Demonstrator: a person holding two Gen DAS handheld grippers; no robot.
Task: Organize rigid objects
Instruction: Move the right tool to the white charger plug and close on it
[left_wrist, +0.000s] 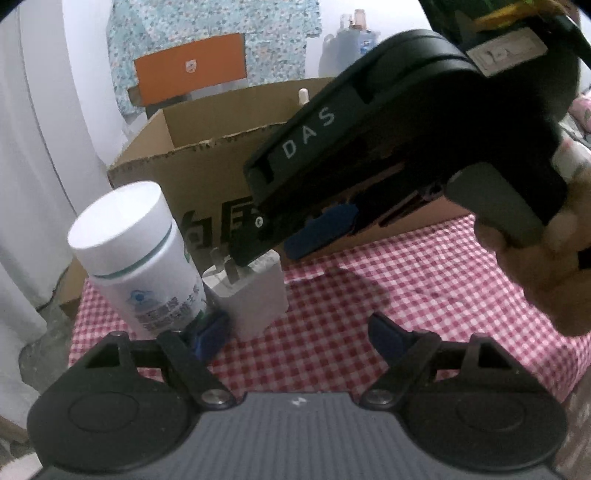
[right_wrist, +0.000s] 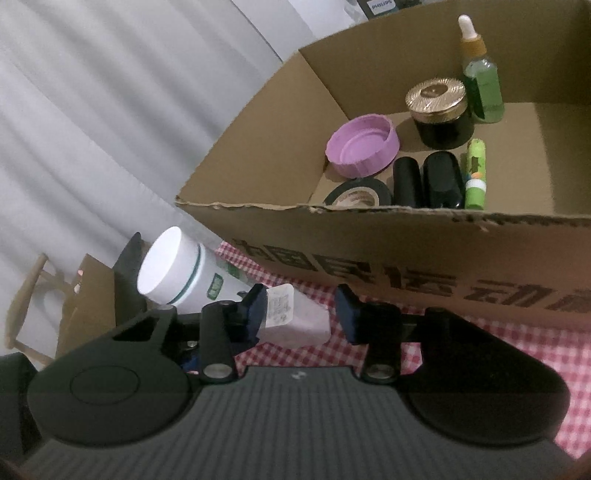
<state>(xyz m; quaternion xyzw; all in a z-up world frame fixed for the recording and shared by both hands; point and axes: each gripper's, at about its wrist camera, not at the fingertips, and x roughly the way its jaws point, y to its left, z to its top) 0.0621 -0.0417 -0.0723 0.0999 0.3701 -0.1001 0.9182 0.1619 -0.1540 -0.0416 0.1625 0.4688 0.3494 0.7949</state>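
While it stands on the red-checked desk (left_wrist: 369, 295) just in front of the cardboard box (right_wrist: 406, 243), the white plug adapter (right_wrist: 295, 317) sits between the right gripper (right_wrist: 301, 314) fingers, the left pad against its side, the other pad apart, so no grip is made. A white bottle (left_wrist: 147, 258) stands touching it, near the desk's left edge. The left gripper (left_wrist: 295, 332) fingers stand wide apart over bare cloth, one pad beside the bottle.
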